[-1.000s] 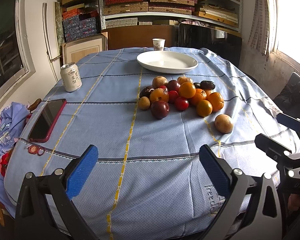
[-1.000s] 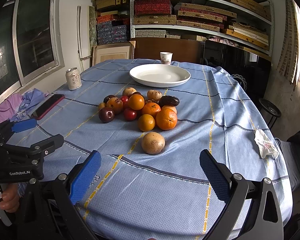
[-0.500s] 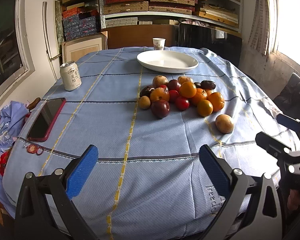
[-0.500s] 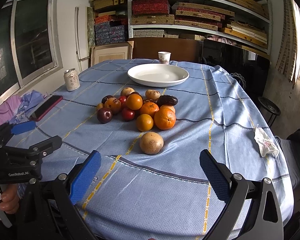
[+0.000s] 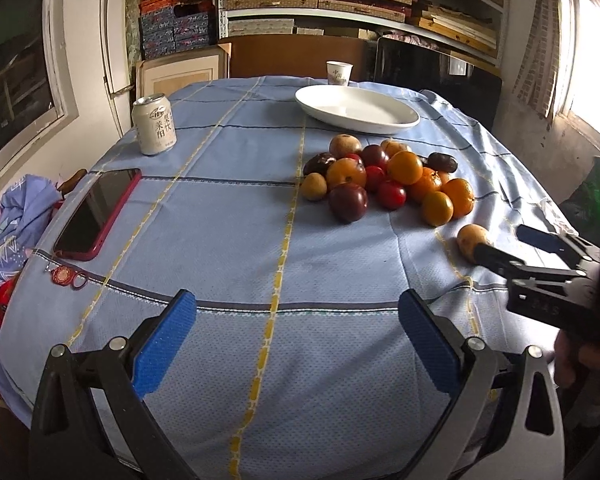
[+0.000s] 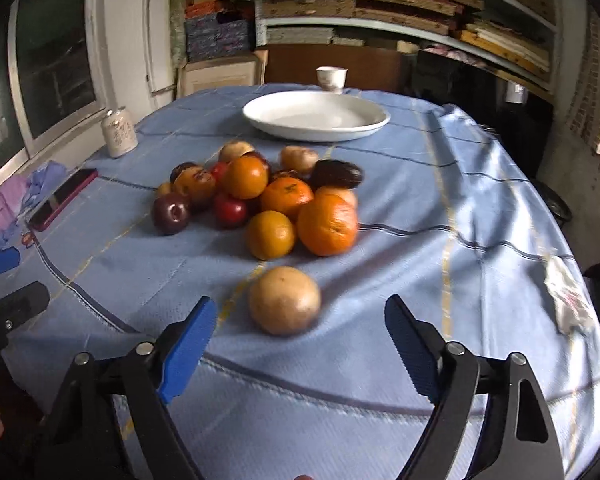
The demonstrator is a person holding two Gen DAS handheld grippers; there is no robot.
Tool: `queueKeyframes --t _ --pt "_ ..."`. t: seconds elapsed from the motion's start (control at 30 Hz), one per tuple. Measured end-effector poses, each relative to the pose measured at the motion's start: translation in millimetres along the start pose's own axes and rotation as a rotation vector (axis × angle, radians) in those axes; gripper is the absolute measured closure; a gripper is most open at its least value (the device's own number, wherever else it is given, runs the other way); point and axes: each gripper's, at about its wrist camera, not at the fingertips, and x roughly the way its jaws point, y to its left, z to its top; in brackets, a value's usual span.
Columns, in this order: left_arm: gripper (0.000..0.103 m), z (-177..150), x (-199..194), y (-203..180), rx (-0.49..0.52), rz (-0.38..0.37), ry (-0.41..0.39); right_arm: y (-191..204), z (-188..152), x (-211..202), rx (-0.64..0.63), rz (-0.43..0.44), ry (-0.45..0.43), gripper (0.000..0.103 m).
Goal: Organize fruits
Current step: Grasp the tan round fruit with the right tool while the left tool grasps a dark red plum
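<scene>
Right gripper [image 6: 296, 332] closing, pads not yet touching tan fruit [image 6: 284, 300], which sits just ahead of fingertips, centred in gap, apart from fruit pile [image 6: 260, 196]. Advance till pads flank widest part, squeeze gently. Left gripper [image 5: 296, 344] wide, empty; plate [image 6: 374, 120] beyond pile
</scene>
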Motion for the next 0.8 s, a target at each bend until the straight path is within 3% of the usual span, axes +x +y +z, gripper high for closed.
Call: queueKeyframes --t 0.03,0.1,0.17,0.33,0.47,0.5,0.57,0.6,0.67,0.8 --pt "0.004 0 0 1 0.0 0.0 0.001 0 0 9 0.005 0.01 0.04 0.025" --pt "0.004 0 0 1 0.001 0.001 0.002 -2 -3 19 0.028 0.05 0.079 0.052" --pt "0.004 1 -1 3 0.0 0.002 0.0 -8 -4 16 0.072 0.076 0.068 0.063" --pt "0.004 15 8 5 0.018 -0.037 -0.01 -17 -8 -8 0.132 0.113 -0.037 0.063" --pt "0.006 35 33 -4 0.071 -0.134 0.023 -23 -13 -11 0.152 0.109 -0.066 0.063" --pt "0.01 40 40 -9 0.083 -0.148 0.031 -25 -12 -10 0.158 0.11 -0.065 0.063" --pt "0.035 48 54 -16 0.101 -0.168 0.056 -29 -14 -5 0.177 0.118 -0.059 0.063" --pt "0.038 53 63 -19 0.101 -0.194 0.075 -31 -16 -4 0.183 0.121 -0.057 0.063" --pt "0.055 59 79 -22 0.099 -0.211 0.107 -32 -18 -1 0.188 0.128 -0.049 0.063" --pt "0.055 68 97 -29 0.117 -0.223 0.129 -32 -22 2 0.192 0.146 -0.041 0.063"
